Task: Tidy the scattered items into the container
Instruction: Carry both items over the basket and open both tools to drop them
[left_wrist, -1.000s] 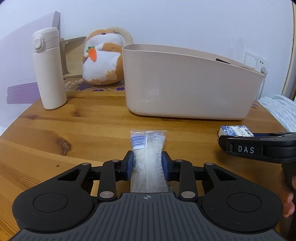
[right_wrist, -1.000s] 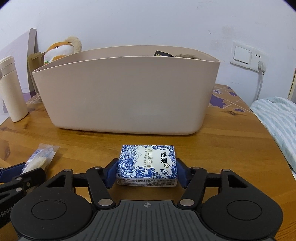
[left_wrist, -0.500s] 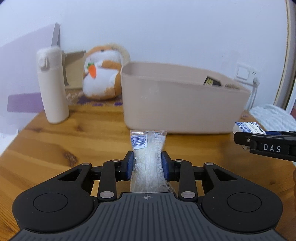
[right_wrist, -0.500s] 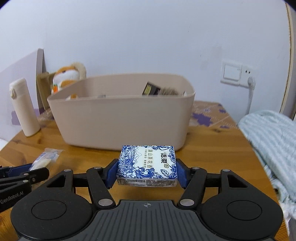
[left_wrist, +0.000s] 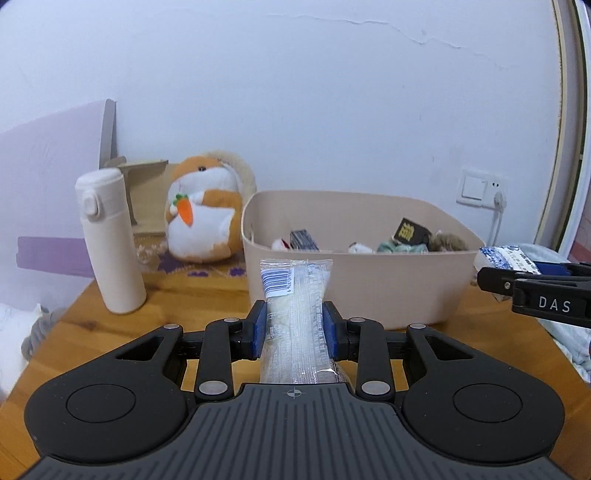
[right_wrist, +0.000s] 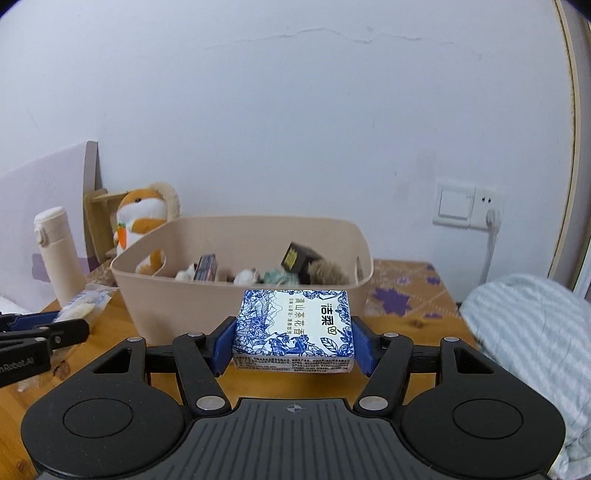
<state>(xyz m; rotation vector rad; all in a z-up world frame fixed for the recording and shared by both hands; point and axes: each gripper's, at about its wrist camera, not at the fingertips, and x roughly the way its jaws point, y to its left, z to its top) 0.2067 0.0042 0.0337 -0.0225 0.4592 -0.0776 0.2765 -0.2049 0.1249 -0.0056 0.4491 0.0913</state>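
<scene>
Above the wooden table (left_wrist: 184, 314), left fingers (left_wrist: 294, 330) clamp a clear packet (left_wrist: 293, 314), right fingers (right_wrist: 293, 341) a tissue pack (right_wrist: 293, 328).

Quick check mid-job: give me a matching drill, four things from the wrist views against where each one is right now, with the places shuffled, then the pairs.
Things:
1. clear plastic packet
2. blue-and-white tissue pack
3. black box with gold lettering
4. cream bottle

Places:
A. standing on the table, left of the beige bin
B. clamped in the right gripper, held in front of the bin
C. lying inside the bin
D. clamped in the left gripper, held in front of the bin

Pairs: 1-D, 2-B, 3-C, 4-A
</scene>
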